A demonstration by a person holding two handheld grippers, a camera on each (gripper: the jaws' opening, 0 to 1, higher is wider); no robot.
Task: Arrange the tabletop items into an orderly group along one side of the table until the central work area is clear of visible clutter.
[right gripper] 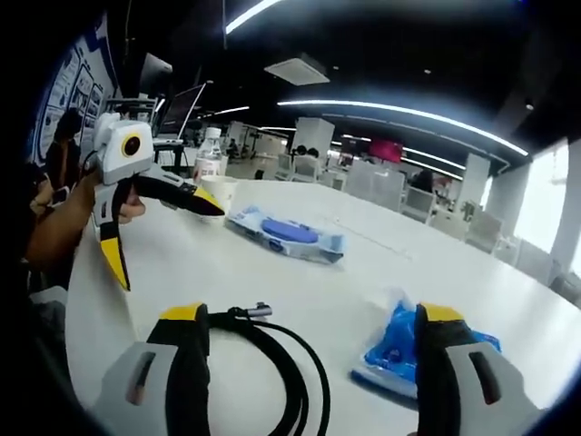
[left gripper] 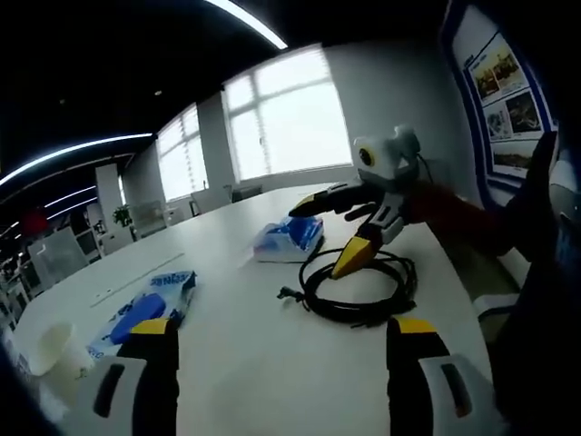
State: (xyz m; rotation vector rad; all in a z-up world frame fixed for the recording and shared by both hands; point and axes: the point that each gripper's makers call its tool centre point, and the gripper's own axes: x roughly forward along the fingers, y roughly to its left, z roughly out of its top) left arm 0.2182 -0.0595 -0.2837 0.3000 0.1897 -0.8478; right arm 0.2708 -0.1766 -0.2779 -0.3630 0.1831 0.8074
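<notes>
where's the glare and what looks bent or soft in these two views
Left gripper view: bright windows blow out white, ceiling light strips curve from fisheye. Right gripper view: long ceiling light strips bow likewise, distant office looks soft, white table evenly lit with faint shadows.

Left hand-held gripper [right gripper: 163, 236] white-bodied, black jaws (yellow tips), right hand-held gripper [left gripper: 334, 234] alike, red sleeve [left gripper: 454, 213]

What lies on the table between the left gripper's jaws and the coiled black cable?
Nothing: in the left gripper view, bare white table separates the left gripper from the black cable.

Right tongs [right gripper: 309, 350] spread wide over black cable [right gripper: 286, 363]; blue packet [right gripper: 399, 350] beside right jaw.
</notes>
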